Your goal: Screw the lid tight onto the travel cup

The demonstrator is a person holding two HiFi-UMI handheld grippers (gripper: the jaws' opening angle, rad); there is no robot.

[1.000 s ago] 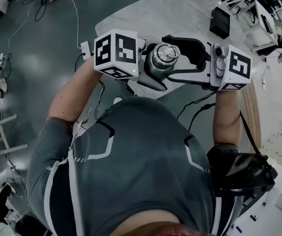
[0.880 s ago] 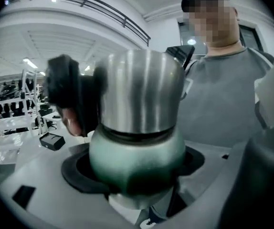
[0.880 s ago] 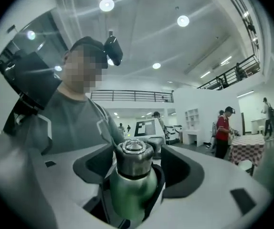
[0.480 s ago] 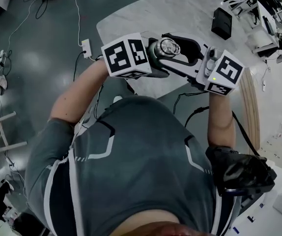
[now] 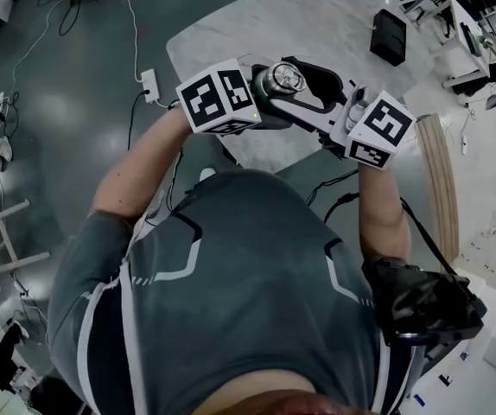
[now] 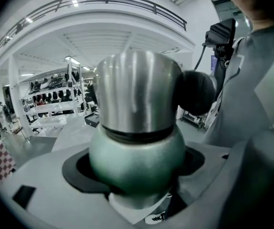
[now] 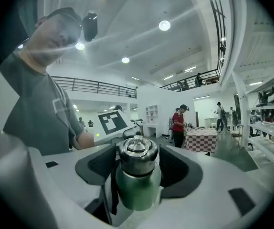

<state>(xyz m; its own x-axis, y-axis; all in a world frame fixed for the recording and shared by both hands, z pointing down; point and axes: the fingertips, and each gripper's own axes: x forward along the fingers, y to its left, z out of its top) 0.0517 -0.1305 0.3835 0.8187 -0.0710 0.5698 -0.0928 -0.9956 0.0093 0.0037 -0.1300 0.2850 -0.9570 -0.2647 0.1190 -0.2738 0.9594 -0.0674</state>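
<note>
Over the pale marble table (image 5: 231, 24), the left gripper (image 6: 137, 178) clamps the green metal travel cup (image 6: 137, 151). The jaws of the right gripper (image 7: 138, 175) have just eased apart around its steel lid (image 7: 137, 152), not pressing on it, likely re-gripping for another twist.

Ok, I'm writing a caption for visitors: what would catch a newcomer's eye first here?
The green travel cup with its steel lid, held aloft by the left gripper near the white table. The right gripper faces it, the lid between jaws that have just opened slightly. Both bear black-and-white marker cubes.
</note>
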